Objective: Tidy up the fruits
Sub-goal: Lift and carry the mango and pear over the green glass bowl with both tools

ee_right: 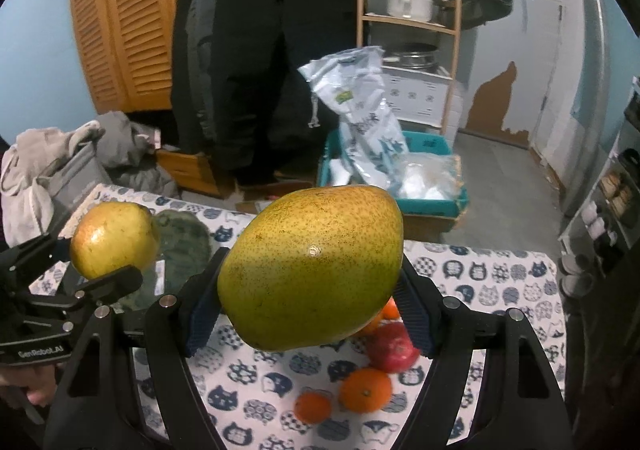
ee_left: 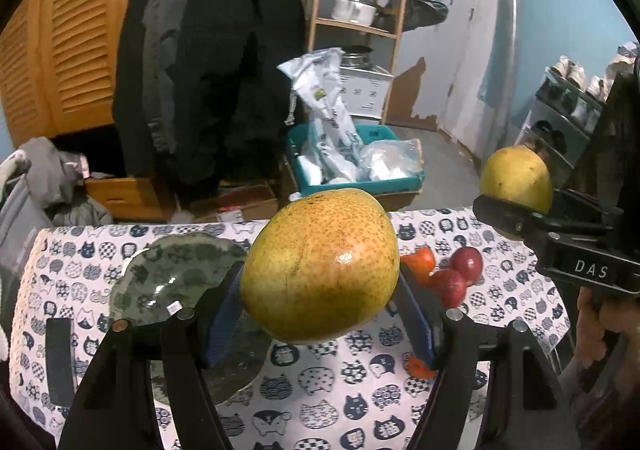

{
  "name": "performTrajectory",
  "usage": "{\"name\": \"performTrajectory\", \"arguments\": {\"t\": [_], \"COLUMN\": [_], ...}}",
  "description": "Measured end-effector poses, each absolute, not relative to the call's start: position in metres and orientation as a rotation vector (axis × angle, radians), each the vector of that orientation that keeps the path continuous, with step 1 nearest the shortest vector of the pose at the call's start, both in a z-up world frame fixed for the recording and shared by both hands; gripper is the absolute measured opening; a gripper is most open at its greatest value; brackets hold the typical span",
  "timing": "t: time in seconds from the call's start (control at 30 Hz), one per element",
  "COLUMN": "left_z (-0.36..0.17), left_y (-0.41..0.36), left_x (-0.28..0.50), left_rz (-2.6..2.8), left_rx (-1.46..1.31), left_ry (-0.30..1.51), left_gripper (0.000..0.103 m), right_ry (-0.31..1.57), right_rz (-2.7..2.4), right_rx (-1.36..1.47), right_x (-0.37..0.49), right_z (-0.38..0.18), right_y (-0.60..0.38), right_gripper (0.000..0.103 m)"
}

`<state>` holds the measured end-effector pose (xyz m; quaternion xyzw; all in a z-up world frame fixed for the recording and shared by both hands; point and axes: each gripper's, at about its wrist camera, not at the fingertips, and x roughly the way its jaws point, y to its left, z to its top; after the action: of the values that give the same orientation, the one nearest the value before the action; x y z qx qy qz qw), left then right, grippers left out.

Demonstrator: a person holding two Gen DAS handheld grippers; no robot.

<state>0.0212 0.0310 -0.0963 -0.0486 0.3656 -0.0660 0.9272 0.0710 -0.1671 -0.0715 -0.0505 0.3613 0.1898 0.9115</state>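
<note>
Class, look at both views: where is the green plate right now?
The green plate lies on the cat-print cloth, left side, below the pear in the left gripper.

You have two speckled yellow-green pears (ee_right: 312, 270) (ee_right: 114, 240), one in each pair of tongs; on the surface lie one dark green glazed plate (ee_left: 176, 274), three round oranges (ee_right: 365, 390) (ee_right: 313, 406) (ee_right: 390, 310) and two red apples (ee_left: 466, 262) (ee_left: 450, 286)

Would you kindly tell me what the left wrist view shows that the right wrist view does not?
Only the left wrist view shows the shoe rack at the right and the left gripper gripping its pear close up. Only the right wrist view shows the two whole oranges and the right gripper gripping its pear close up. Both show the green dish, the cat-print cloth and the teal crate.
</note>
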Motion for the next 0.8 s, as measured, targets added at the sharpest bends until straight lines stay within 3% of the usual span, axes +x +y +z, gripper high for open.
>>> {"name": "performTrajectory", "arguments": {"t": [0.33,0.8], "left_z": [-0.103,-0.153], "left_y": [0.075,0.142], "left_x": [0.021,0.032], "left_rz": [-0.044,0.102], "left_rx": [-0.136,-0.202], "left_ry": [0.757,0.85], "left_gripper": [0.073,0.073], "right_ry": [0.782,0.887], "right_rz": [0.474,0.588], "right_rx": [-0.12,-0.145], "right_x": [0.086,0.106], "right_z": [-0.082,-0.123], "right_y": [-0.11,-0.03], "right_gripper": [0.077,0.077]}}
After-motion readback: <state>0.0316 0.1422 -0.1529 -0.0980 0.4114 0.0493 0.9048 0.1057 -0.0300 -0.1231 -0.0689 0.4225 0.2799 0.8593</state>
